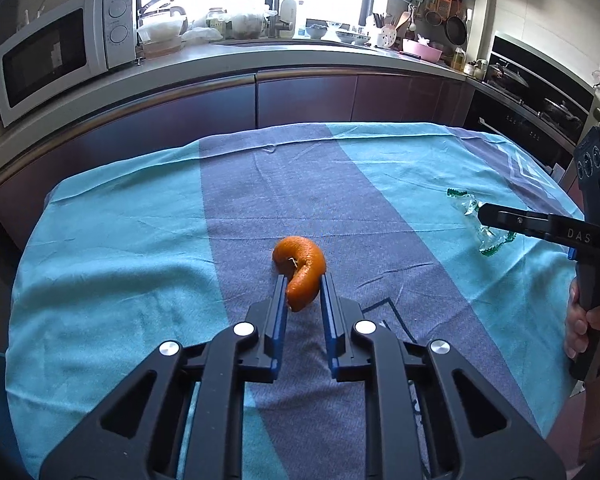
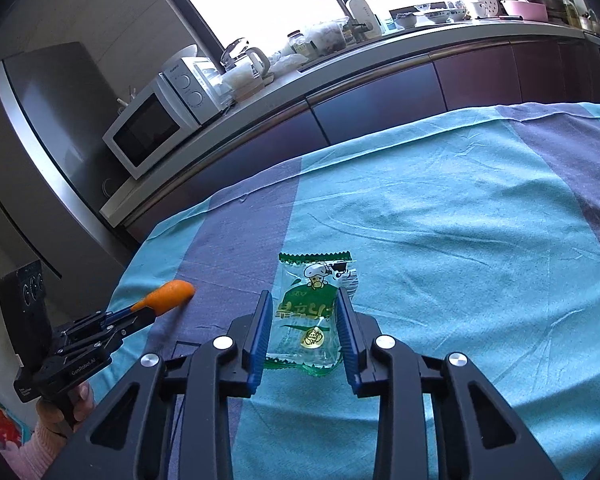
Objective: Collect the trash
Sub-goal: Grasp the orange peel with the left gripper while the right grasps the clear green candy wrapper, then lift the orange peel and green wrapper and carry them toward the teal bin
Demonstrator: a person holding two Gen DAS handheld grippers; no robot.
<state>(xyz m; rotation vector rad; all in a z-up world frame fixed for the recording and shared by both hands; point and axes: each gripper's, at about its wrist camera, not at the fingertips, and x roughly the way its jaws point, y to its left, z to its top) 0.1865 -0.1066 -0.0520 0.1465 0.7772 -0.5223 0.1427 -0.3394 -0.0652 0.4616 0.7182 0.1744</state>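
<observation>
A curled orange peel (image 1: pixel 300 270) lies on the blue and teal tablecloth (image 1: pixel 120 240). My left gripper (image 1: pixel 303 280) has its jaws around the near end of the peel and closed onto it; the peel also shows in the right wrist view (image 2: pixel 170 295) in that gripper (image 2: pixel 140 314). A clear and green candy wrapper (image 2: pixel 314 312) lies flat on the cloth. My right gripper (image 2: pixel 304 300) is open with a jaw on each side of the wrapper, not pressing it. The wrapper (image 1: pixel 470 210) and the right gripper (image 1: pixel 485 212) also show in the left wrist view.
The table (image 2: pixel 460 200) stands before a kitchen counter (image 1: pixel 240 58) with dark cabinets. A white microwave (image 1: pixel 60 48) sits on the counter at the left, with a kettle, jars and dishes beside it. A steel fridge (image 2: pixel 32 128) stands at the far left. An oven (image 1: pixel 532 92) is at the right.
</observation>
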